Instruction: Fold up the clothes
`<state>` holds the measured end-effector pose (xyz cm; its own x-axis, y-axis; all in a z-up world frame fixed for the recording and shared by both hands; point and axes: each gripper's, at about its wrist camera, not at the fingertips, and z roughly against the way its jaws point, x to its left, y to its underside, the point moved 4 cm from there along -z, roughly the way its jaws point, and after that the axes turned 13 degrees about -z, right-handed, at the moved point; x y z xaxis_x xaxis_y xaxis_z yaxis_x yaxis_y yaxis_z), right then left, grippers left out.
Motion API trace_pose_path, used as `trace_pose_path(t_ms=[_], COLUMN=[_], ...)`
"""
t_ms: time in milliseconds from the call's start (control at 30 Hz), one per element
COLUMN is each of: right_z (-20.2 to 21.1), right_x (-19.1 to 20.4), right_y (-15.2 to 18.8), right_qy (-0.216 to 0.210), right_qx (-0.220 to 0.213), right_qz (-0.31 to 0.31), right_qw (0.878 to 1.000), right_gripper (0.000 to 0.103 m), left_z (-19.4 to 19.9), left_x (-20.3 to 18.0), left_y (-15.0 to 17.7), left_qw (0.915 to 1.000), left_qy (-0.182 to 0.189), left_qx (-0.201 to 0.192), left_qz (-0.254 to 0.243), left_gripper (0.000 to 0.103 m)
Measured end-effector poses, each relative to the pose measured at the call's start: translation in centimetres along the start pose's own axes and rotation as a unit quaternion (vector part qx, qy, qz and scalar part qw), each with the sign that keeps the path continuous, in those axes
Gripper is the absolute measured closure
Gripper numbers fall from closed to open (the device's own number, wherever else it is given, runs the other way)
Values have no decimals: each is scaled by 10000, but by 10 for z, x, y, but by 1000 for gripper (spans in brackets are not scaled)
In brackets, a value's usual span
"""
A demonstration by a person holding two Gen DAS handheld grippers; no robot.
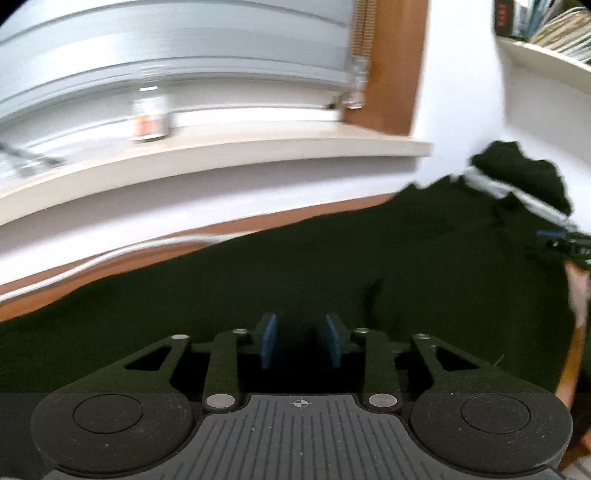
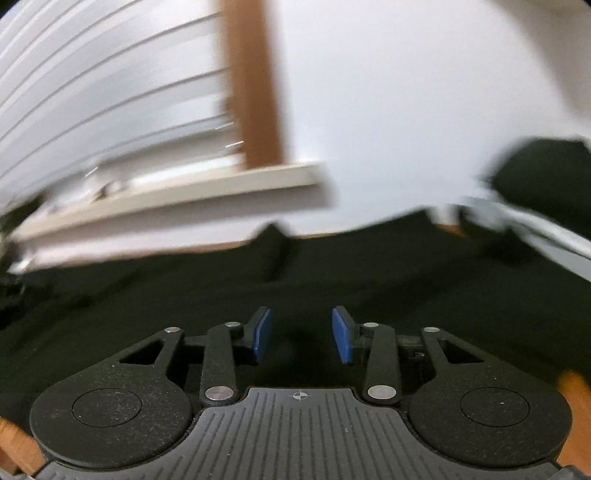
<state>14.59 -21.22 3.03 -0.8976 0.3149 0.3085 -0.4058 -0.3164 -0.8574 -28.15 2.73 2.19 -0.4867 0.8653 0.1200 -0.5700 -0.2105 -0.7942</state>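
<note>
Left gripper (image 1: 301, 341) parted, empty | dark garment (image 1: 332, 266) spread on table (image 1: 110, 266)

Dark green, near-black cloth garment (image 1: 332, 266), spread flat w/ soft creases on orange-brown wooden table (image 1: 110, 258), far corner bunched.

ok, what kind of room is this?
Probably a room at home, maybe a study or bedroom: a window with slatted blinds above a sill, a shelf of books, and a dark garment on a wooden table.
</note>
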Motion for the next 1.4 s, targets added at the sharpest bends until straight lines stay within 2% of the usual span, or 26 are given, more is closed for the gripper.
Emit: trace_pose_path(t_ms=[100, 200, 300, 533, 667, 800, 933, 1000, 1067, 1100, 1200, 1233, 1333, 1400], right_z=[-18, -29, -36, -46, -49, -48, -49, -48, -47, -47, -46, -46, -45, -45], right_x=[32, 44, 43, 33, 32, 32, 32, 31, 30, 30, 31, 31, 30, 30], right_y=[7, 13, 16, 18, 19, 21, 21, 21, 20, 20, 20, 19, 19, 20], right_qy=[-342, -460, -475, -635, -703, -654, -643, -663, -674, -667, -643, -638, -626, -621], right_qx=[238, 391, 491, 697, 768, 749, 753, 735, 703, 693, 655, 645, 629, 625], right_qz=[274, 342, 273, -98, -183, -171, -195, -238, -271, -279, -274, -278, -298, -310], right_qw=[9988, 9976, 9973, 9955, 9944, 9949, 9949, 9948, 9949, 9950, 9954, 9955, 9956, 9956], right_gripper=[53, 51, 50, 46, 46, 46, 46, 46, 46, 46, 46, 46, 46, 46], left_z=[4, 4, -3, -37, -64, -77, -63, -47, -28, -21, 0, 4, -1, -12], left_x=[25, 39, 41, 76, 98, 108, 106, 102, 90, 81, 51, 41, 20, 11], left_y=[27, 37, 34, 19, 5, -4, 0, 3, 4, 2, -2, -2, -2, -1], left_qw=[9991, 9991, 9985, 9968, 9939, 9936, 9943, 9947, 9962, 9971, 9996, 9997, 9989, 9990], left_qy=[-210, -153, -474, -743, -1037, -1081, -969, -918, -818, -738, -206, 25, 439, 393], left_qx=[322, 268, 278, 287, 322, 325, 427, 404, 234, 140, -175, -233, -143, 24], left_qz=[154, 290, -46, 21, -188, -55, 126, 242, 177, 129, 42, 52, -12, -232], left_gripper=[69, 73, 79, 87, 89, 89, 86, 78, 65, 63, 56, 51, 50, 54])
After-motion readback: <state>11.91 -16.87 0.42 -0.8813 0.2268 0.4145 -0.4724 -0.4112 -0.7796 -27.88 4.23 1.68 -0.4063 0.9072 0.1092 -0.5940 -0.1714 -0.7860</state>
